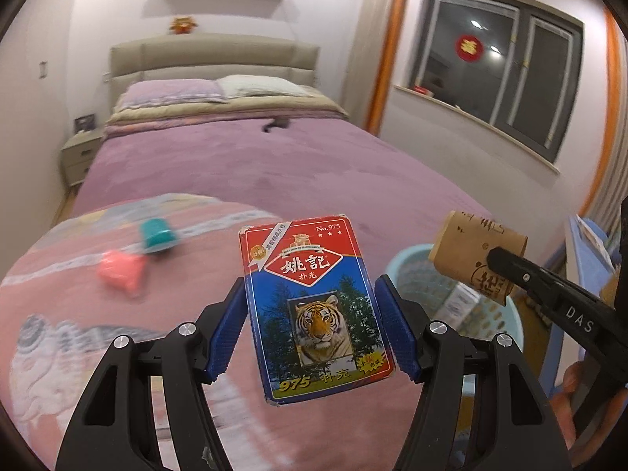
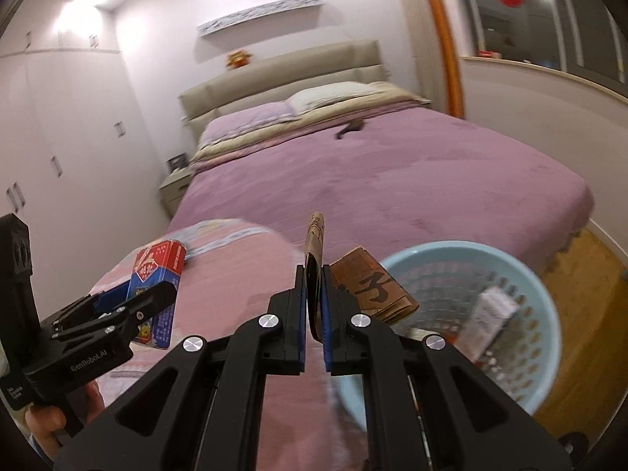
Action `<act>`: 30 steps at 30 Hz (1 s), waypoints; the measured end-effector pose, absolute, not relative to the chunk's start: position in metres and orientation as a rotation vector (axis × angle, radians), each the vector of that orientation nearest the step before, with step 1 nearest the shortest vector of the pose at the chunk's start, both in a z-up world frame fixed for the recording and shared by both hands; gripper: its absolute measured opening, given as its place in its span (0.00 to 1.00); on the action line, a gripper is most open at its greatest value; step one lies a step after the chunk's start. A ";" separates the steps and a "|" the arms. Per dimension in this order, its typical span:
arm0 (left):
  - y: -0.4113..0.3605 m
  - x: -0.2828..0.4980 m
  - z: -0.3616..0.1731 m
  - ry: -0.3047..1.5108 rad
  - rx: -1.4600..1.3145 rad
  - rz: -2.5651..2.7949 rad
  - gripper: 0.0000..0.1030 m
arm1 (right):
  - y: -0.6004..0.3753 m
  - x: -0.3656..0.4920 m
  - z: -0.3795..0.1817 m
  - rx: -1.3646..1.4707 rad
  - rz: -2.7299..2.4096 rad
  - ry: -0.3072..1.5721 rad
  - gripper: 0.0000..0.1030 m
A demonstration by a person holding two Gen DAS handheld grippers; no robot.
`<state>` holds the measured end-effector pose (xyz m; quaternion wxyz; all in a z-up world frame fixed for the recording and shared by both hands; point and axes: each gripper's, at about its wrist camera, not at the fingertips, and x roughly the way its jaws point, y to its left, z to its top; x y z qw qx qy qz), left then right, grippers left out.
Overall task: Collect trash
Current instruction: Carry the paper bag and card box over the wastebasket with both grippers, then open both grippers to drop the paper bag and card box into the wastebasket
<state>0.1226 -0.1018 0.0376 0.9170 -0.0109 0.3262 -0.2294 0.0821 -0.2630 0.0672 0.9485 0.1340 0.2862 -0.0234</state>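
Both tongs carry trash above the foot of the bed, beside the basket.

Left tongs (image 1: 314, 314) clamp a playing-card box (image 1: 314, 306) by its long edges, tiger face toward the lens; right tongs (image 2: 313, 306) pinch a flattened brown paper cup (image 2: 369, 286), seen edge-on between the pads, so its print is only partly readable. Just right of the bed (image 1: 294, 165) stands a pale blue basket (image 2: 545, 314), its rim cut off by the right tongs, with a white carton inside. On the pink blanket (image 1: 78, 294) lie a teal cup (image 1: 157, 233) and a pink scrap (image 1: 121, 272), both blurred. One small dark thing near the pillows is too blurred to name.
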 end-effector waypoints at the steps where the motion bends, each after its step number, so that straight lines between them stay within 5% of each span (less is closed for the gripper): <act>1: -0.112 0.125 0.036 0.678 -0.005 -0.488 0.61 | -0.269 0.081 0.066 0.279 -0.062 0.582 0.05; 17: -0.216 0.151 0.015 0.773 0.040 -0.666 0.64 | -0.371 0.075 0.025 0.509 -0.259 0.654 0.09; 21: -0.221 0.153 0.009 0.786 0.037 -0.703 0.79 | -0.385 0.076 0.012 0.549 -0.277 0.690 0.12; 23: -0.217 0.153 0.005 0.794 0.020 -0.727 0.79 | -0.385 0.075 0.009 0.546 -0.282 0.696 0.18; 26: -0.207 0.152 0.002 0.805 0.001 -0.738 0.79 | -0.385 0.074 0.009 0.556 -0.269 0.690 0.44; 30: -0.187 0.150 0.005 0.789 -0.025 -0.728 0.79 | -0.372 0.075 0.015 0.522 -0.240 0.678 0.46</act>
